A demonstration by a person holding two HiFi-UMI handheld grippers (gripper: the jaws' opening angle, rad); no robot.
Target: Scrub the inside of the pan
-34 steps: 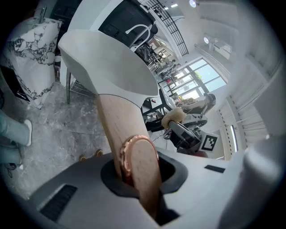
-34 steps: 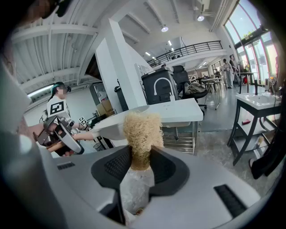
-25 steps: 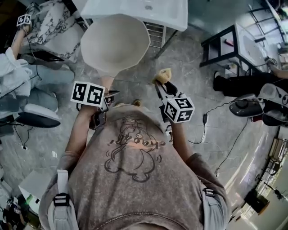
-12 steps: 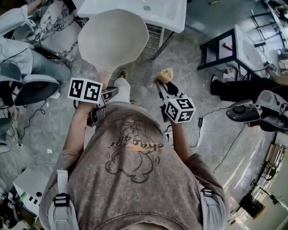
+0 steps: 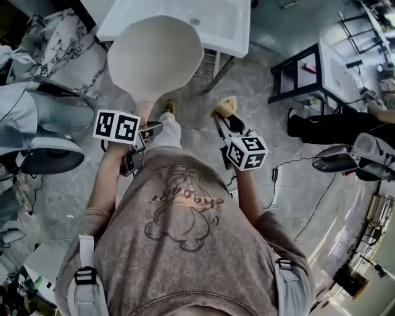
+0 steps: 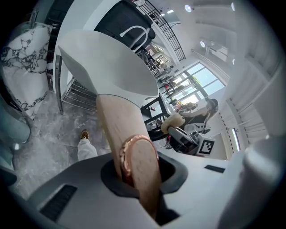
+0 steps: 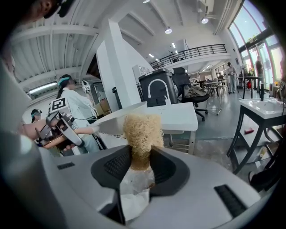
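A cream-white pan (image 5: pixel 154 55) is held up in the air by its pale wooden handle (image 6: pixel 117 132). My left gripper (image 5: pixel 143 131) is shut on that handle, whose copper-ringed end (image 6: pixel 137 154) pokes back between the jaws. The pan's bowl (image 6: pixel 105 67) tilts away from the left gripper view. My right gripper (image 5: pixel 223 118) is shut on a yellow fibrous scrubber (image 5: pixel 224 105), which sticks out past the jaws (image 7: pixel 142 134). The scrubber hangs to the right of the pan, apart from it, over the floor.
A white sink counter (image 5: pixel 185 18) stands just beyond the pan, with a metal rack (image 5: pixel 208 62) under it. A black-framed stand (image 5: pixel 308 68) is at the right. Other people sit at the left (image 5: pixel 37 117) and right (image 5: pixel 345 129). Cables lie on the grey floor.
The head view has shifted a little; the pan and both grippers keep nearly the same pose. The seated person at left has moved within the view.
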